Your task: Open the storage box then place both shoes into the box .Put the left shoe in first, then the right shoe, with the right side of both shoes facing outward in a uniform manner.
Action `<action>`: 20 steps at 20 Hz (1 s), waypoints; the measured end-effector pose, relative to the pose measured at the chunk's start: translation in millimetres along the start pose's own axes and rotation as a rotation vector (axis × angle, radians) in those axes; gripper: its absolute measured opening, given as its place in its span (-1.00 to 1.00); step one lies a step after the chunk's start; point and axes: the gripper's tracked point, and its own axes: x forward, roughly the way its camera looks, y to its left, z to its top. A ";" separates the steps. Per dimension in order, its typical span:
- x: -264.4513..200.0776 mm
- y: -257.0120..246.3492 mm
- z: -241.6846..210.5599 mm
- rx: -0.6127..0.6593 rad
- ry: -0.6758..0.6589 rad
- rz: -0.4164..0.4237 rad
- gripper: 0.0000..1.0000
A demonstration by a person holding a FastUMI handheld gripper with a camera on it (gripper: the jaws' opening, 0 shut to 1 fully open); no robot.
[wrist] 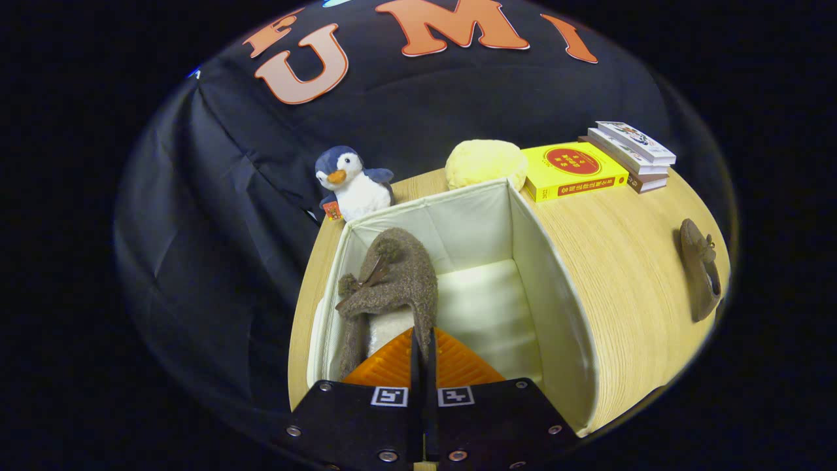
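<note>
A brown shoe (pixel 392 278) is pinched by its rim in the gripper (pixel 423 340), whose orange fingers (pixel 386 369) are closed together on it, inside the open storage box (pixel 556 288) against its left wall. The second shoe (pixel 700 268) is seen on the counter (pixel 628 261), well right of the box.

A staged booth, dressed up as a corner of a home, is shown. A black cloth (pixel 216 196) is hung as the back wall behind a light wooden table (pixel 621 261). Household things are set out along the table's far edge: a toy penguin (pixel 352 183), a round yellow cushion (pixel 485 163), a yellow book (pixel 572 171) and a small stack of books (pixel 631 156). A cream fabric storage box (pixel 556 314) and a brown shoe (pixel 701 269) are also laid out.
</note>
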 end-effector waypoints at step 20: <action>-74.7 -94.7 69.3 -0.090 -0.193 -0.028 0.97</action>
